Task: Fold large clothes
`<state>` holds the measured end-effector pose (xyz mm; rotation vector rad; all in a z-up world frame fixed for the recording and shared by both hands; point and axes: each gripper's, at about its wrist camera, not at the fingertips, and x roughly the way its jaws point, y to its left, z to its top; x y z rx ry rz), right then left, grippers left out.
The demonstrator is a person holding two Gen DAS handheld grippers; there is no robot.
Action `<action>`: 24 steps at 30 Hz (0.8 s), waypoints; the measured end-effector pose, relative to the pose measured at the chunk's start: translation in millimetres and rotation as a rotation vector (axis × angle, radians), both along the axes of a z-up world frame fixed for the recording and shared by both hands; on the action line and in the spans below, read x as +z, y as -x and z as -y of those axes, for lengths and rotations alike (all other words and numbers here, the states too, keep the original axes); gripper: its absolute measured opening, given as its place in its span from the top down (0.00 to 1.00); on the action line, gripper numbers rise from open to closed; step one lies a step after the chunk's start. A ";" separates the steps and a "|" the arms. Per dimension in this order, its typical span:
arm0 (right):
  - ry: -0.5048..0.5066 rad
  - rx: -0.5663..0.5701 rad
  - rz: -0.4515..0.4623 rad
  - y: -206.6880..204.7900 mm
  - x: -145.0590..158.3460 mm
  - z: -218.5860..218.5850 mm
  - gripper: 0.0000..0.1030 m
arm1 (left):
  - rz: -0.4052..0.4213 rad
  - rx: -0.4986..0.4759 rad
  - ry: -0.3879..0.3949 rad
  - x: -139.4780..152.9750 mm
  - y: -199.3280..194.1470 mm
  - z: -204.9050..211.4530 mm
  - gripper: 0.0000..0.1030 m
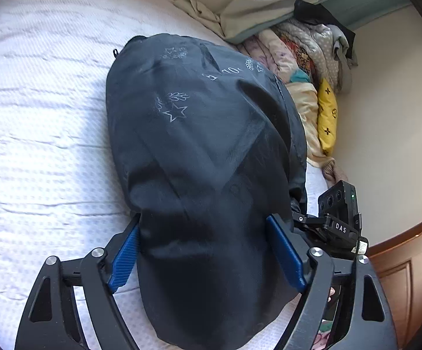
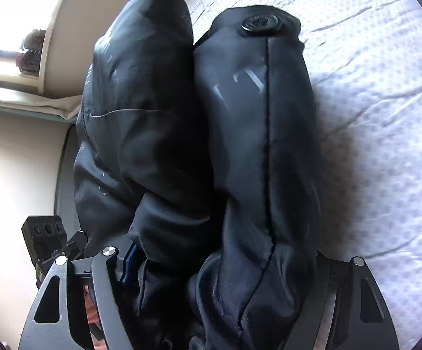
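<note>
A dark navy padded jacket (image 1: 199,134), printed with pale stars and leaves, lies bundled on the white quilted bed cover (image 1: 36,122). My left gripper (image 1: 202,218) has the near end of the bundle between its blue pads (image 1: 123,259), and the cloth presses against both. In the right wrist view the jacket (image 2: 254,145) shows two thick rolls and a black button (image 2: 259,23). My right gripper (image 2: 224,248) is filled with the bundle; one blue pad (image 2: 129,259) shows at the left and the other is hidden by cloth. The right gripper's body (image 1: 339,218) sits just right of the left one.
A stack of folded blankets and clothes (image 1: 304,52) and a yellow cushion (image 1: 327,116) lie along the wall at the bed's far right. A wooden bed frame (image 1: 403,265) borders the lower right. A sunlit window sill (image 2: 21,67) is at the left.
</note>
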<state>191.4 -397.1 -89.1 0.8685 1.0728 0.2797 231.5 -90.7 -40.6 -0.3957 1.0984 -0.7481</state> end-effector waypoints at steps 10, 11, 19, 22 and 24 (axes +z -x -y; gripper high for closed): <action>-0.030 0.093 0.011 -48.7 -10.3 -54.0 0.32 | 0.015 0.204 -0.036 8.8 -2.4 -84.2 0.18; -0.034 0.104 0.015 -54.7 -12.0 -65.0 0.32 | 0.016 0.227 -0.040 9.8 -5.9 -92.3 0.18; -0.008 0.118 0.027 -66.8 -20.5 -80.6 0.24 | -0.007 0.312 -0.023 0.5 -22.8 -122.5 0.14; -0.016 0.108 0.005 -60.2 -12.1 -63.8 0.13 | 0.006 0.308 -0.040 3.6 -21.0 -125.6 0.13; -0.019 0.111 -0.005 -49.2 -8.3 -50.8 0.11 | 0.026 0.305 -0.062 6.5 -18.5 -127.7 0.13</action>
